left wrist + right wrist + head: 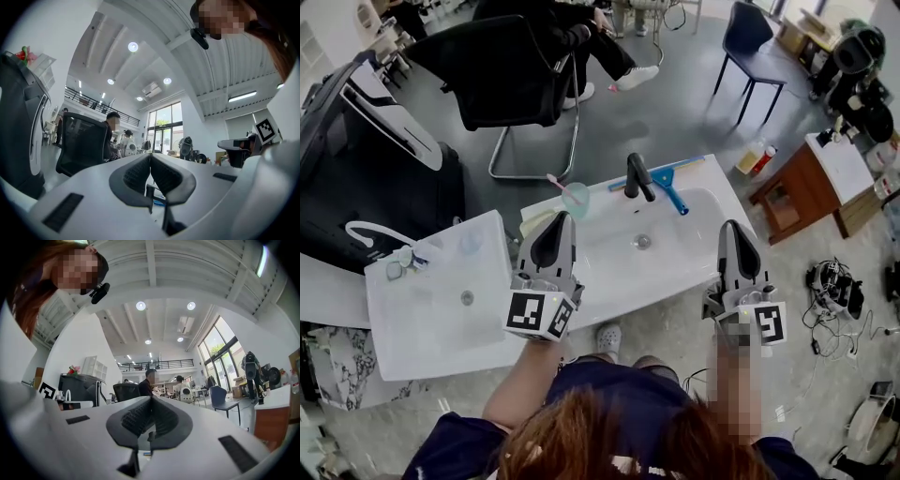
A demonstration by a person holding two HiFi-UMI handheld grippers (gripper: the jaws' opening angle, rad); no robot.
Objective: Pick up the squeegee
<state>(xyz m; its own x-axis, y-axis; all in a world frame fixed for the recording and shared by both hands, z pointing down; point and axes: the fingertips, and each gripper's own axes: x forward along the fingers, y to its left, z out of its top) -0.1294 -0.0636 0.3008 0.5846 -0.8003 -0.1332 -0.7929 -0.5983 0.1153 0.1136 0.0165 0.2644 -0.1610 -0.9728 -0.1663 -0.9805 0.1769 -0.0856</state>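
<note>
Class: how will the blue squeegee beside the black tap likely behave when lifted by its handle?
The squeegee looks slim and plastic: probably light and stiff. Its wide blade end may swing down. On the sink, possibly slippery.

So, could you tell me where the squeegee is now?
In the head view, the blue squeegee lies at the back of the sink, right of the black faucet.

**Two white washbasins seen from the head view**

The right washbasin (675,255) carries a black faucet (637,176) on its back rim, above a round drain (643,241). A blue squeegee (671,192) lies on the rim just right of the faucet. A teal cup (577,200) stands at the rear left corner. The left washbasin (431,328) bears a white curved spout (375,230) and small unclear items (398,265).
</note>
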